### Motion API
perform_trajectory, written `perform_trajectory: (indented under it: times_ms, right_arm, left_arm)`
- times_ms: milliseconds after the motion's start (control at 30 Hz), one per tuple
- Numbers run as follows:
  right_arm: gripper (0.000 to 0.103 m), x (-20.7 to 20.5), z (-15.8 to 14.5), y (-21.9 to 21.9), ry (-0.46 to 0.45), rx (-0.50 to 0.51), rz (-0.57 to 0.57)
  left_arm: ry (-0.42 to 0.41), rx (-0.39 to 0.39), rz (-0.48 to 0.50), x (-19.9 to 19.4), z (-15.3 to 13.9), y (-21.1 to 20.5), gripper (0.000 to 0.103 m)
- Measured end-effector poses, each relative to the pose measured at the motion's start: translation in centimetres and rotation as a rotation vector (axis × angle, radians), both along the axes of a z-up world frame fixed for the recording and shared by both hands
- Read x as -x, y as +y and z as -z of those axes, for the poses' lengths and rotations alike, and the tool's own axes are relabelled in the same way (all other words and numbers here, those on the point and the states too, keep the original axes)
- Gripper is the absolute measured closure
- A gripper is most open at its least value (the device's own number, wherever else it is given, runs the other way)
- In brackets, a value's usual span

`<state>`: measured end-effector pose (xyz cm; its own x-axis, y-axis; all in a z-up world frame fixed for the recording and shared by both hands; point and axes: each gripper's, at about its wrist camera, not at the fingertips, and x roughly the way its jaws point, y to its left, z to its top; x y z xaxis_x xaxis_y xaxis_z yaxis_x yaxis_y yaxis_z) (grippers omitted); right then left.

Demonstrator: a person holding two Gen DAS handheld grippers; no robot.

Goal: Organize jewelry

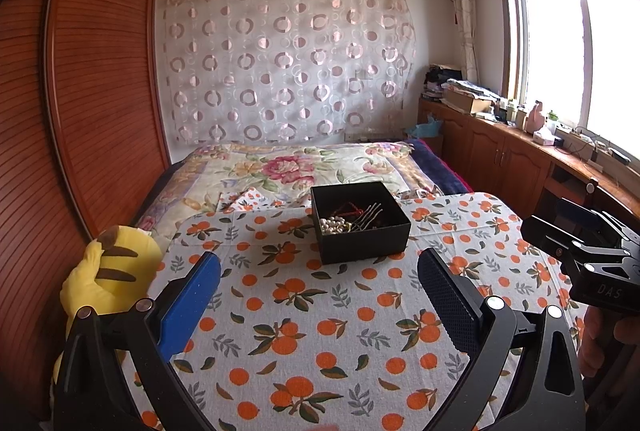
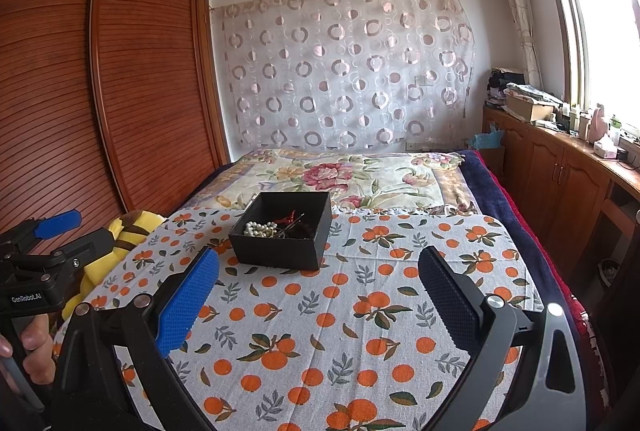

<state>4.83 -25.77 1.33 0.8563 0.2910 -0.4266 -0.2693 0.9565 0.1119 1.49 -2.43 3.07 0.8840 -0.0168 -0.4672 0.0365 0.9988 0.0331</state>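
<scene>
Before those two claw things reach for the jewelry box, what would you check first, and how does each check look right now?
1. Left gripper open and holding nothing: ok.
2. Right gripper open and holding nothing: ok.
3. Black box has no lid on, contents reachable from above: ok.
4. Pearl beads, hairpins and red piece lie separate enough to lift one alone: cannot tell, they overlap in a pile.
5. Cloth between the grippers and the box free of objects: ok.
6. Yellow plush toy out of the left gripper's path: ok, it sits off the cloth's left edge.
</scene>
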Motion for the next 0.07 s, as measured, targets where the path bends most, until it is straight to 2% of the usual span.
perform_trajectory:
  times_ms: [67]
  right_arm:
    - [0.003, -0.01, 0.01, 0.0, 0.001, 0.0, 0.001]
  left_arm:
    - [0.002, 0.0, 0.002, -0.02, 0.02, 0.11, 0.008]
